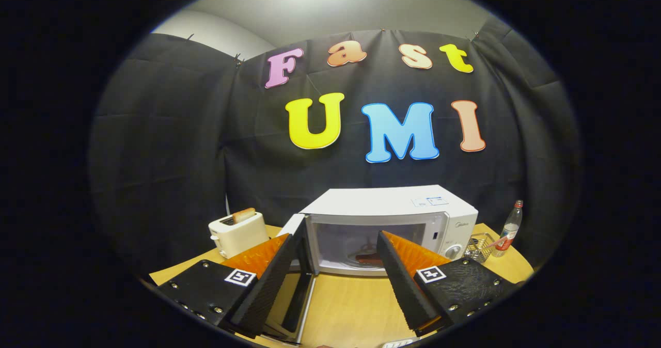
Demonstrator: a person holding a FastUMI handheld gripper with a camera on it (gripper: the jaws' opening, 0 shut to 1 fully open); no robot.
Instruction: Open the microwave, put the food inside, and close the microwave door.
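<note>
Looking ahead along its two fingers, the hand-held gripper (pixel 341 286) is spread wide and holds nothing. Light wood shows in the gap between the fingers.

The white box-shaped microwave (pixel 392 219) sits on the light wooden tabletop (pixel 351 306), and everything else is told from it. Its dark-framed door (pixel 302 265) is swung open on the microwave's left side. The door sticks out toward the gripper, edge on, and its long side stands up and down. The gripper's left finger is right beside the door's edge. I cannot tell if it touches.

Inside the microwave lies the food (pixel 369 259), a small reddish-brown piece on the floor of the oven. It is past the fingertips, not between them. So I think the food is already in, and only closing the door is left.

For that, the door has to swing toward the microwave's front. The left finger is the nearer one, so a push from the door's outer face should do it. If a finger slips to the inner side, the door could catch on it.

Left of the microwave stands a cream toaster with bread in it (pixel 238 232). Right of the microwave are a small wire basket (pixel 479 249) and a clear bottle with a red cap (pixel 508 229).
</note>
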